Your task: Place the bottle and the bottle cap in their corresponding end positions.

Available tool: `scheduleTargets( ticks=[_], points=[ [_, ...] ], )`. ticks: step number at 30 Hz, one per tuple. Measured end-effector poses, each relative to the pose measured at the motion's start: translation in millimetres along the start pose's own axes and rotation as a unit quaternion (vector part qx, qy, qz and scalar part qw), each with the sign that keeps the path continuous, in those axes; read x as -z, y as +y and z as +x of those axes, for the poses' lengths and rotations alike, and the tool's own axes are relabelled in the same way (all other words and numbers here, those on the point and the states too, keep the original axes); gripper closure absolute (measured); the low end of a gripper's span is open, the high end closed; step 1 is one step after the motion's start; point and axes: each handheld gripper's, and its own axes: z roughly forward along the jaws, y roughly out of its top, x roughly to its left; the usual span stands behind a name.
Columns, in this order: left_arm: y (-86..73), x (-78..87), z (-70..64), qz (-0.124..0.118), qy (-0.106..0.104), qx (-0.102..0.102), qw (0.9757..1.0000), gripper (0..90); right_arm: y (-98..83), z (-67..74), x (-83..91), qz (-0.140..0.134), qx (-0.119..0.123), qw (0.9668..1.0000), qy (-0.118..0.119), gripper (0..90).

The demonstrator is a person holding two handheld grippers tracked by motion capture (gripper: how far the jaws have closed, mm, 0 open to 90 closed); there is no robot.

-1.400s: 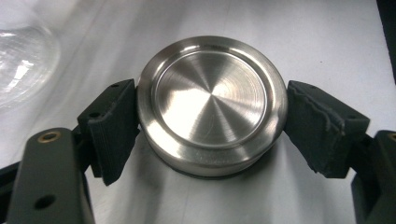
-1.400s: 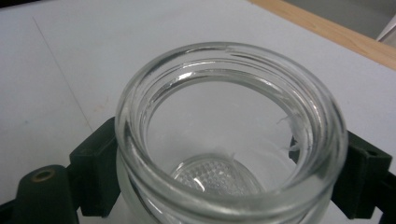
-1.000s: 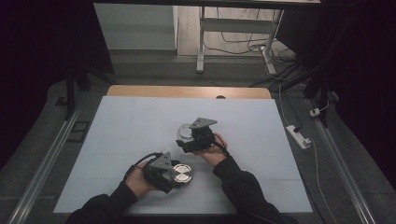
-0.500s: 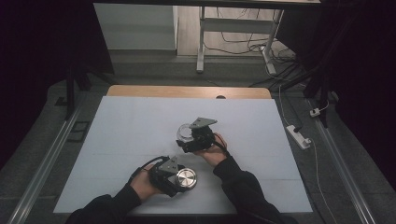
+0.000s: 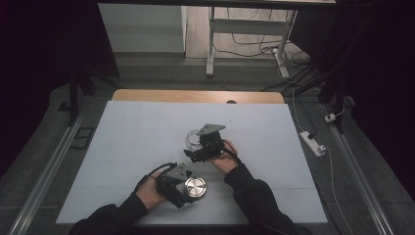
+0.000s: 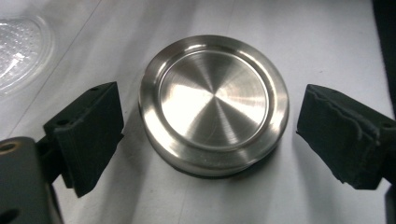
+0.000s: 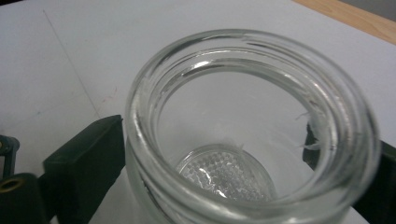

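A round brushed-steel lid (image 6: 214,102) lies flat on the white table, near the front edge (image 5: 195,185). My left gripper (image 6: 215,135) straddles it; its jaws have just been opening, and a gap shows between each pad and the lid's rim. Farther back stands a clear glass jar (image 7: 252,121), upright and empty, its mouth uncovered (image 5: 192,139). My right gripper (image 7: 233,172) reaches around the jar from the right (image 5: 194,145); its jaws have just been opening too, with the pads close beside the glass wall. The jar's patterned base (image 6: 18,51) shows beyond the lid.
The white table top (image 5: 147,132) has a wooden strip (image 5: 195,95) along its far edge. Metal rails (image 5: 44,176) run along both sides. A white power strip (image 5: 313,143) lies on the floor to the right, with desk legs and cables behind.
The left hand has shifted slightly right and toward the near edge with the lid. The right hand has stayed at the jar.
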Motion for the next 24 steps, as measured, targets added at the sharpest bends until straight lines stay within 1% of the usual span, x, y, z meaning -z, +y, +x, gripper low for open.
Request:
scheduleTargets(
  ticks=[4, 7, 9, 11, 12, 18, 19, 24],
  points=[
    [-0.5, 1.3, 1.0, -0.002, 0.008, 0.004, 1.0, 5.6, 0.3, 0.3, -0.4, 0.005, -0.002, 1.0, 0.002, 1.0],
    [-1.0, 2.1, 1.3, -0.007, 0.011, 0.004, 0.9999, 4.2, 0.1, -0.3, 1.6, 0.0, -0.006, 1.0, 0.003, 0.4],
    [-1.0, 3.1, 0.9, -0.013, 0.014, 0.008, 0.9998, 3.6, 0.6, -1.0, 3.8, -0.004, -0.008, 1.0, 0.004, 0.2],
    [-1.1, 5.7, 1.2, -0.019, 0.014, 0.009, 0.9997, 3.2, 1.3, -1.9, 6.4, -0.007, -0.012, 0.9999, 0.004, 0.0],
    [-1.2, 6.6, 0.8, -0.026, 0.013, 0.014, 0.9995, 3.1, 1.5, -2.2, 7.9, -0.01, -0.014, 0.9998, 0.006, 0.0],
    [-2.1, 15.7, 1.6, -0.04, 0.019, 0.02, 0.9988, 2.5, 2.1, -4.0, 15.3, -0.017, -0.025, 0.9994, 0.02, 0.0],
    [-2.4, 17.7, 2.1, -0.04, 0.019, 0.019, 0.9989, 2.5, 2.2, -4.2, 16.3, -0.017, -0.024, 0.9993, 0.021, 0.0],
    [-3.4, 26.0, 1.7, -0.052, 0.023, 0.029, 0.998, 2.3, 1.8, -5.0, 21.4, -0.02, -0.029, 0.9991, 0.022, 0.0]
  ],
)
